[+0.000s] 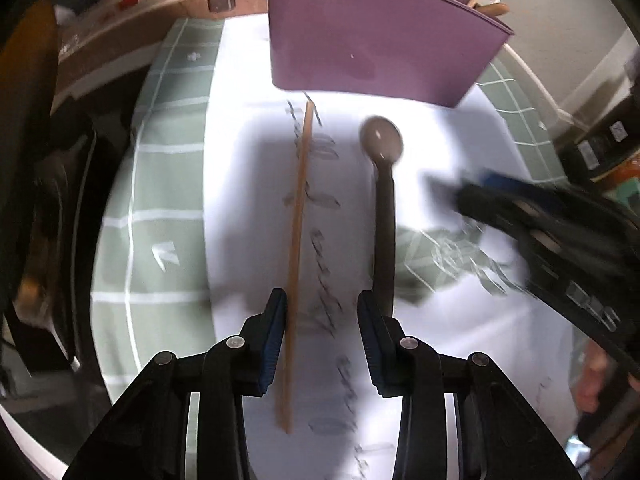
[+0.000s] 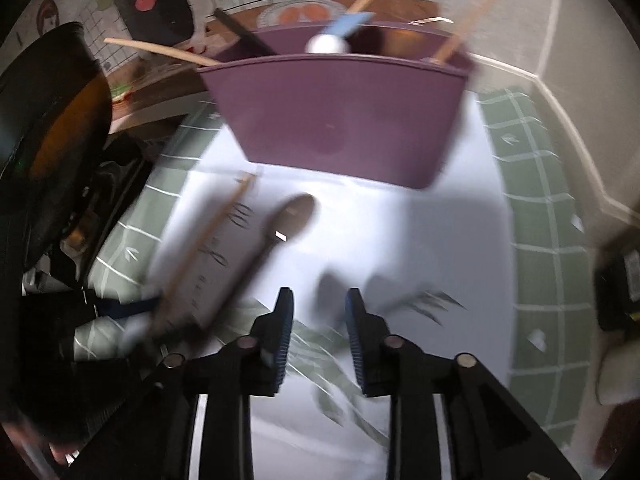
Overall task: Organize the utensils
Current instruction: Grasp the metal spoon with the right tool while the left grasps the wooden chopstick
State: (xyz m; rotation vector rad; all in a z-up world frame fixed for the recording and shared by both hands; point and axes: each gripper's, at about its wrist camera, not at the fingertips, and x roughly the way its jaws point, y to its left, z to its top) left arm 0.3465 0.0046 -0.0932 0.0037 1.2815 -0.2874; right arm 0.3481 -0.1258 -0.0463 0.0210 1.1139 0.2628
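A purple utensil holder (image 1: 376,48) stands at the far side of the white cloth, with several utensils in it; it also shows in the right wrist view (image 2: 340,120). A wooden chopstick (image 1: 298,240) and a brown spoon (image 1: 382,184) lie on the cloth in front of it. My left gripper (image 1: 322,304) is open, with the chopstick running along its left finger and the spoon handle by its right finger. My right gripper (image 2: 320,300) is open and empty, to the right of the spoon (image 2: 280,232) and the chopstick (image 2: 208,236). It also shows blurred in the left wrist view (image 1: 520,208).
A green checked mat (image 1: 160,200) lies under the white cloth (image 1: 248,168). A dark pan (image 2: 52,128) sits at the left. Boxes and a picture panel stand behind the holder. A dark object (image 2: 620,280) is at the right edge.
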